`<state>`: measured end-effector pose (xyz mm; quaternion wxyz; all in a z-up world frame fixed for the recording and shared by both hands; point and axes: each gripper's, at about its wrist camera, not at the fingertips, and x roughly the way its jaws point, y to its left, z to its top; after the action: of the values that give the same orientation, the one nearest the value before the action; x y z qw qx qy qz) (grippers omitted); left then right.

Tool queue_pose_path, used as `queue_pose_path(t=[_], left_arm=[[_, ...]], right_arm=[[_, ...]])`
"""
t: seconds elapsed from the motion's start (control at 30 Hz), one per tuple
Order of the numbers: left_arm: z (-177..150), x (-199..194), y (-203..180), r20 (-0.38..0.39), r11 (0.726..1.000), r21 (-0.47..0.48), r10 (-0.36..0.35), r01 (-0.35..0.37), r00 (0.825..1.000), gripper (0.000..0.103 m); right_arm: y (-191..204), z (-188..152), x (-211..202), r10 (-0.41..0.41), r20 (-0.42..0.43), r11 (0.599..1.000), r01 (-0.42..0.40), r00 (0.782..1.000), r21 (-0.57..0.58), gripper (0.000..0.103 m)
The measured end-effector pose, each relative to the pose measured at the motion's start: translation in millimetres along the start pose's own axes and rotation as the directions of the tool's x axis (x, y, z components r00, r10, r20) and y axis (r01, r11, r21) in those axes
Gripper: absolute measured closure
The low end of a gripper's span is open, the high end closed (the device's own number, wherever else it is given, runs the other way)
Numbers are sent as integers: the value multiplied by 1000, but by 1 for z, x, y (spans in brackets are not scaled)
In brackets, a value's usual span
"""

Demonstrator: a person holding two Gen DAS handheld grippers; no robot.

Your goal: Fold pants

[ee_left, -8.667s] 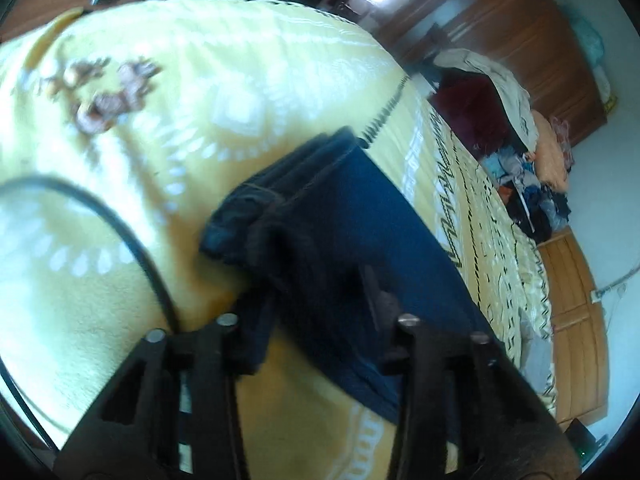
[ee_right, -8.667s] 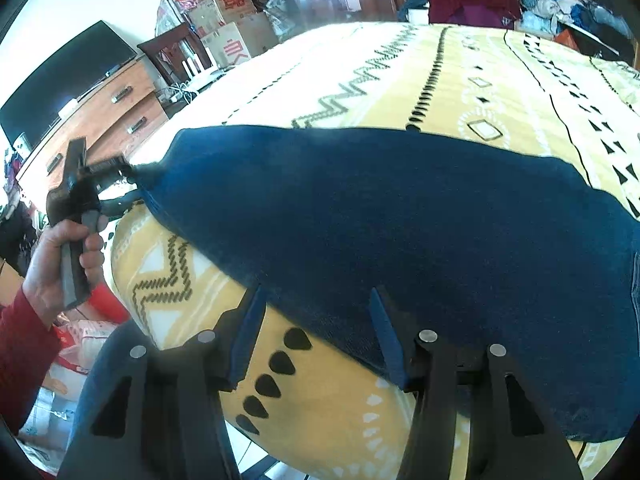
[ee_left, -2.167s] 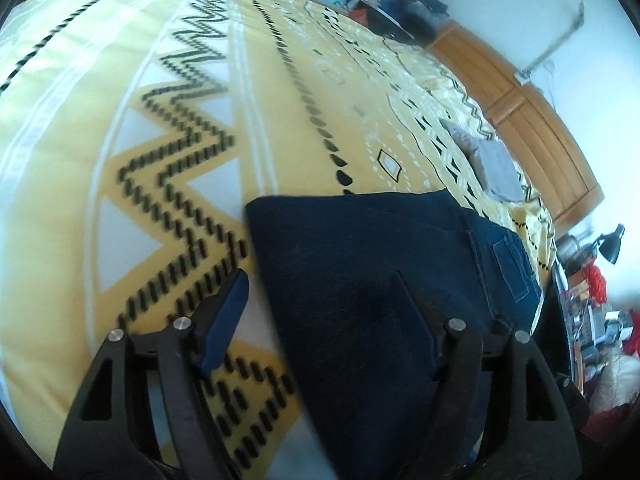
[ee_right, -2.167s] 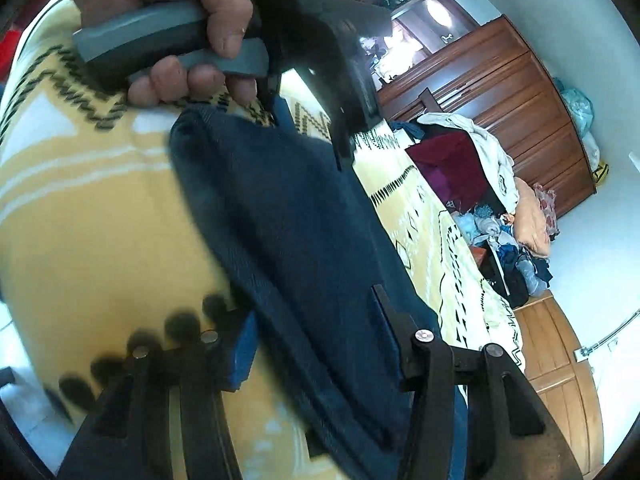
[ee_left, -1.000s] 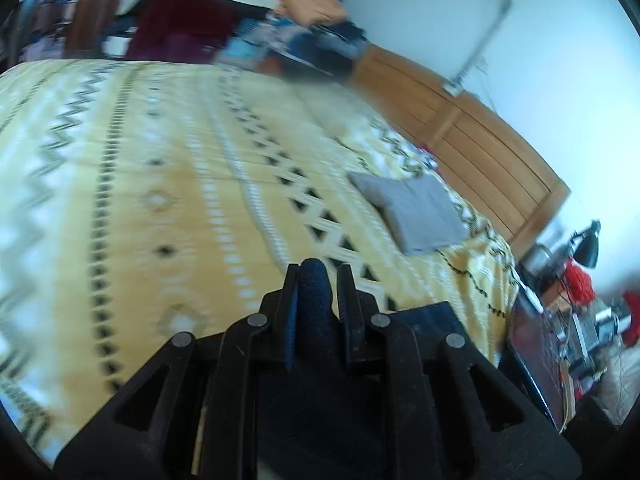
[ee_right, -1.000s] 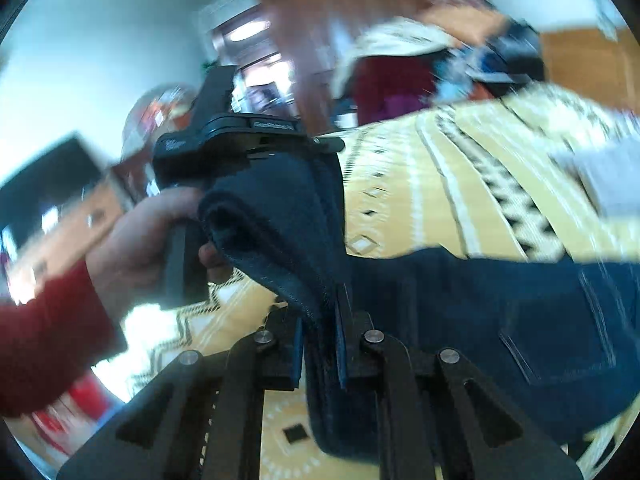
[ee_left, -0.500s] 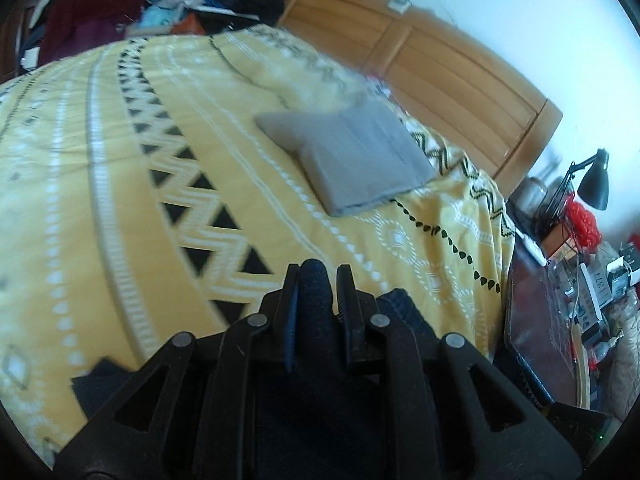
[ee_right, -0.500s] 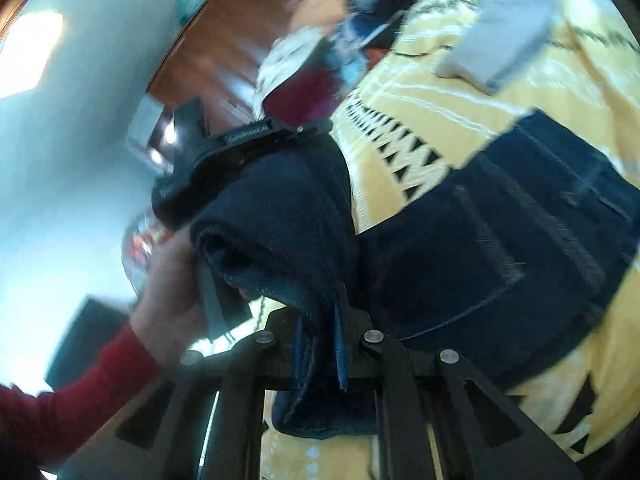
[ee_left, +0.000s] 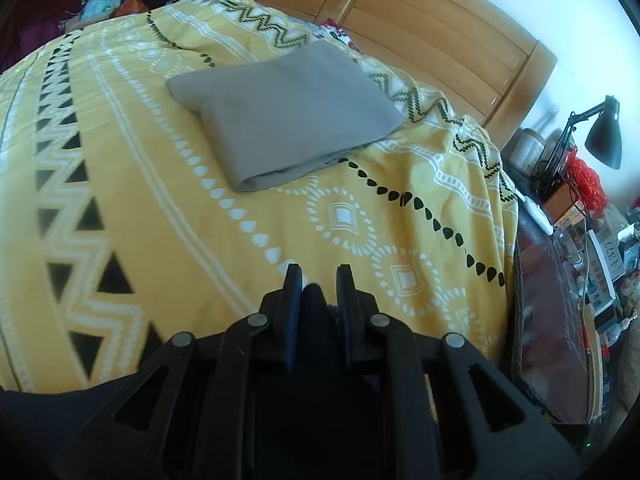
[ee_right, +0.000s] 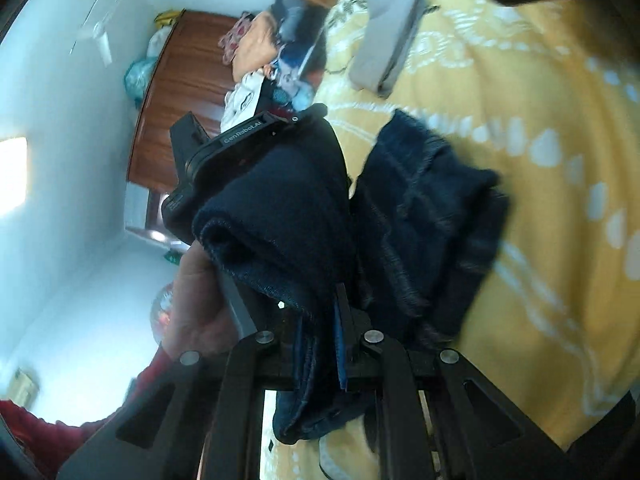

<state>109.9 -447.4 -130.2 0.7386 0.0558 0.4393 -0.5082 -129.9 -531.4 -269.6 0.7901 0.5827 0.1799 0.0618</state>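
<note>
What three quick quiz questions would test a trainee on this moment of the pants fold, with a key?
1. True or false: both grippers are shut on the dark blue pants.
2. Which item lies folded on the yellow bedspread toward the wooden headboard? A) a grey folded garment B) a red towel C) a white pillow
3. Fill in: in the right wrist view, the person's hand holds the ____ gripper.

Key
1. True: the left gripper and the right gripper each pinch dark blue fabric between their fingers.
2. A, the grey folded garment.
3. Left.
</note>
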Motion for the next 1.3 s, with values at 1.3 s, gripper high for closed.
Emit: queue_pose_path(t=[1.3], left_arm=[[-111,-113,68,35,976,-181,126,-118,991,92]], right_arm=[[1,27,-37,-353,128,930,363,927,-63,87]])
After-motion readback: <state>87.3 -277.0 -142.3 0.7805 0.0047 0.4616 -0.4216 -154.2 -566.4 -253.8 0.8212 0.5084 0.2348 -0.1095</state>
